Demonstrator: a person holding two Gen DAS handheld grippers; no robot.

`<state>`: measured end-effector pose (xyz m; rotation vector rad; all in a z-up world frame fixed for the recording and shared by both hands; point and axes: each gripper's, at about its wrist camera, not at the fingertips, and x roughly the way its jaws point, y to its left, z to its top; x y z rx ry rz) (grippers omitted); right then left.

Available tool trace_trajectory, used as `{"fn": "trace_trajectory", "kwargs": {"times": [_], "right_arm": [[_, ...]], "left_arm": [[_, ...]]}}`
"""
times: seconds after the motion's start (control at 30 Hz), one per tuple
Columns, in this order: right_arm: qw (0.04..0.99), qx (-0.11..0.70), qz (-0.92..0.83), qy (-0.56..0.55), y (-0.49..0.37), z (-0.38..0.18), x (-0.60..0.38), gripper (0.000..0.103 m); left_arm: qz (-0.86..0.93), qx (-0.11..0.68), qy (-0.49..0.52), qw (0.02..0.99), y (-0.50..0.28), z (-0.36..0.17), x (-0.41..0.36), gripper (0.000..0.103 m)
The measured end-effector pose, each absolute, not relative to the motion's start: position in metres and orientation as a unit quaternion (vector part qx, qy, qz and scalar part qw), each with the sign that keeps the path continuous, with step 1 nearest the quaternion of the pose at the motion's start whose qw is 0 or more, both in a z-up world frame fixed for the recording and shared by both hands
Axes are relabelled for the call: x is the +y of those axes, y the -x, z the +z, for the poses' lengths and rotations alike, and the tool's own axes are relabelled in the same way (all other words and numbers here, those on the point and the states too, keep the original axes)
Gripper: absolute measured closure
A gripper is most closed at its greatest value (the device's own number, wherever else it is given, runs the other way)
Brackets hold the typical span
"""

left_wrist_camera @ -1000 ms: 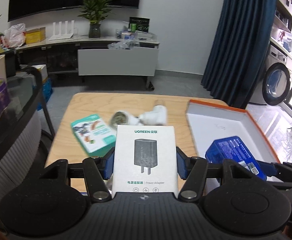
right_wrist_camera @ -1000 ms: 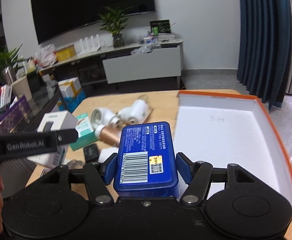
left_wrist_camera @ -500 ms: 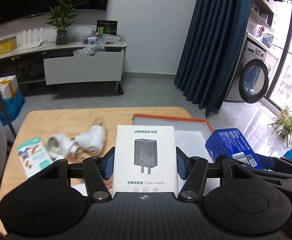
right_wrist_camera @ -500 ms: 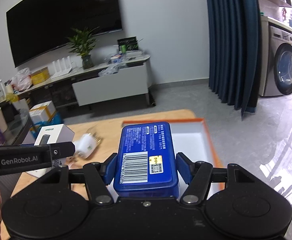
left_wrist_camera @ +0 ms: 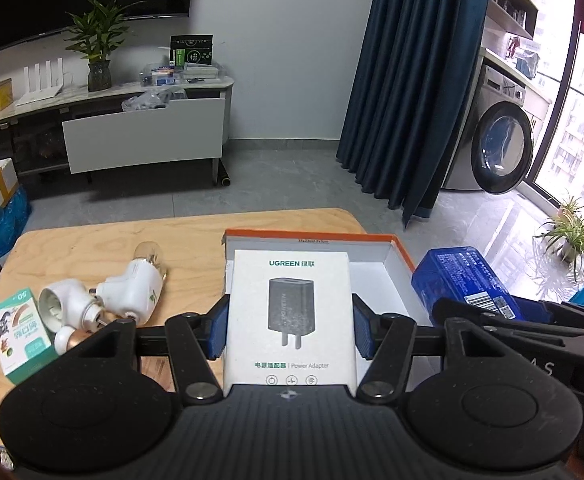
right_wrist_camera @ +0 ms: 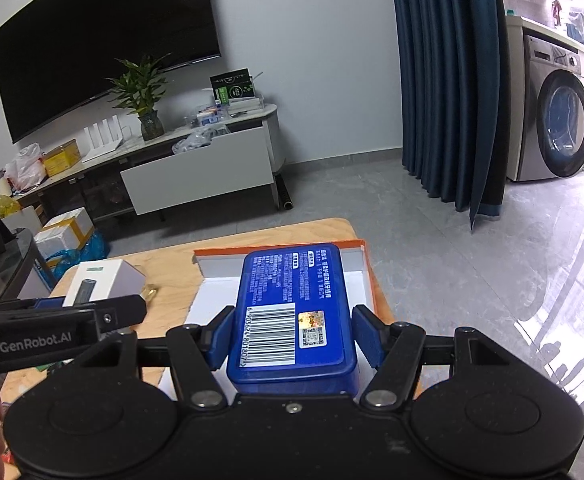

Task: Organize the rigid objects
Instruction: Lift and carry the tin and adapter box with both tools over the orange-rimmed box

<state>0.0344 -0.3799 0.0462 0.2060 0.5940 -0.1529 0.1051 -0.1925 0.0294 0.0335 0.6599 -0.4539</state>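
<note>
UGREEN power adapter box (left_wrist_camera: 290, 312) sits clamped between the blue pads of your left gripper (left_wrist_camera: 288, 330), held above the orange-rimmed white tray (left_wrist_camera: 402, 254) on the wooden table (left_wrist_camera: 92, 248). Your right gripper (right_wrist_camera: 292, 334) clamps a blue plastic case (right_wrist_camera: 292, 308) over the same tray.

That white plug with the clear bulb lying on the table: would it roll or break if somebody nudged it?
The white plug lies on its side with a rounded body, so it would probably wobble or roll a little. Its clear bulb looks thin, likely fragile. It touches another white plug, so a nudge would probably shift both.
</note>
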Motion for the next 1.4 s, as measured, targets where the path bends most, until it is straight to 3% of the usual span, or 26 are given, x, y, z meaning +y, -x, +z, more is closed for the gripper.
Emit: {"fn": "trace_trajectory", "kwargs": {"times": [1.4], "right_arm": [[0.931,0.338,-0.098,-0.099,-0.127,0.01,-0.414,0.028]], "left_arm": [[-0.225,0.36,-0.025,0.905,-0.176,0.0,-0.216,0.043]]}}
